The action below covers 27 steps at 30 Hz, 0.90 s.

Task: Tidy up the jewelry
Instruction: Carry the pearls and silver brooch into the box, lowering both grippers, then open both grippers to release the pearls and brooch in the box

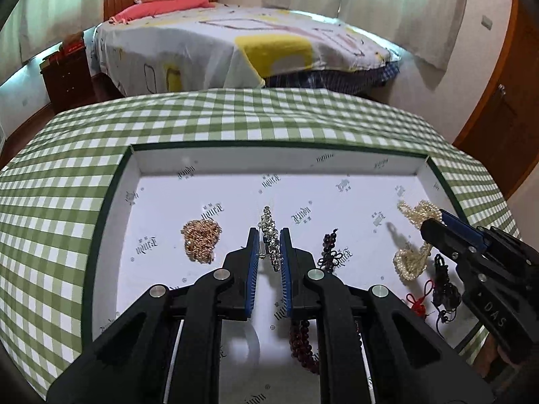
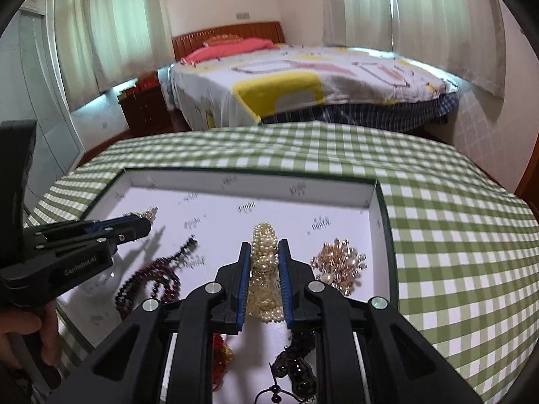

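White printed lining is covering the floor of a shallow green-edged tray (image 1: 133, 168) sitting on a green gingham tablecloth (image 1: 60, 181). In the left wrist view the left gripper (image 1: 269, 235) is hovering over the tray middle, its blue pads parted with a silver rhinestone piece (image 1: 270, 235) lying between them; whether the pads are touching it is unclear. A gold chain heap (image 1: 201, 240) is sitting at 9 o'clock of that piece, apart from it. A dark red bead strand (image 1: 328, 249) is lying at 3 o'clock, running down under the right finger. The right gripper (image 1: 433, 224) is coming in from 3 o'clock, tips at the pearl strand (image 1: 412, 259). A black tassel charm (image 1: 444, 286) and a red knot (image 1: 417, 303) are lying at 5 o'clock. In the right wrist view the right gripper (image 2: 264, 256) is pinching the bunched pearl strand (image 2: 264, 269) between its pads. A gold-and-pearl cluster (image 2: 340, 266) is sitting at 3 o'clock, near the tray's right wall (image 2: 377, 202). The dark red beads (image 2: 148, 282) are lying at 9 o'clock, and the left gripper (image 2: 143, 225) is entering from 9 o'clock. A bed (image 2: 303, 80) is showing at 12 o'clock beyond the table.
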{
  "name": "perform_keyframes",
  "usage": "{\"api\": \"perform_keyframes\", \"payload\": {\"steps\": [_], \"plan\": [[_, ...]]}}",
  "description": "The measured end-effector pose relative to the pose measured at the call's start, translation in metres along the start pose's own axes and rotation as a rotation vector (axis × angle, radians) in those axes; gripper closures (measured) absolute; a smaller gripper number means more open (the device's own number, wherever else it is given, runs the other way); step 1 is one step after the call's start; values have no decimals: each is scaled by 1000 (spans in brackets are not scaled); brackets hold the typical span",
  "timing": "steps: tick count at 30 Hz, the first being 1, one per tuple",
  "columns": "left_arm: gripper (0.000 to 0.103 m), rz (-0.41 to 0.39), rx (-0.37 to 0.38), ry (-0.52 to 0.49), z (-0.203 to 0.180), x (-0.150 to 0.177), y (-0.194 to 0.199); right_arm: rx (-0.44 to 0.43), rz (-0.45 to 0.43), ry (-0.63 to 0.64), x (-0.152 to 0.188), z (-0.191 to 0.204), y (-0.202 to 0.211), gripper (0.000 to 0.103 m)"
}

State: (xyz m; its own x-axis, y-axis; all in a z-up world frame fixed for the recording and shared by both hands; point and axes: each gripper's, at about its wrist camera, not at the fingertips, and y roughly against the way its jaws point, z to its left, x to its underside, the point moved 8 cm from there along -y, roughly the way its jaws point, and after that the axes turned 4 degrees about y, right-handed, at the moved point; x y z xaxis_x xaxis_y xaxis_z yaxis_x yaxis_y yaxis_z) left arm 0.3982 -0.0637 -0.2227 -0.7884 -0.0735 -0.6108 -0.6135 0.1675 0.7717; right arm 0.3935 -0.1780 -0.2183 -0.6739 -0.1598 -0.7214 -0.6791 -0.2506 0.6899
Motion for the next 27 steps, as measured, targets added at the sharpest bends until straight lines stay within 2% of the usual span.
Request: {"api": "perform_keyframes", "payload": {"steps": [5,15,21,23,27], "plan": [[90,23,-3,-7,0,3,-6,-1,36,-4,5,-2,-8,86],[90,37,-2,-2,1,4,-11,-8,51,-9,10,-1,-15,84],[88,40,0,5,1,4,-11,-9,46,-16,11,-1,-15,69],[77,38,-1,7,1,3,-10,-7,40,-14,11,0,-13,65],[64,19,2,17,3,3,-2,-5,29,-12,9,-1,-8,59]]}}
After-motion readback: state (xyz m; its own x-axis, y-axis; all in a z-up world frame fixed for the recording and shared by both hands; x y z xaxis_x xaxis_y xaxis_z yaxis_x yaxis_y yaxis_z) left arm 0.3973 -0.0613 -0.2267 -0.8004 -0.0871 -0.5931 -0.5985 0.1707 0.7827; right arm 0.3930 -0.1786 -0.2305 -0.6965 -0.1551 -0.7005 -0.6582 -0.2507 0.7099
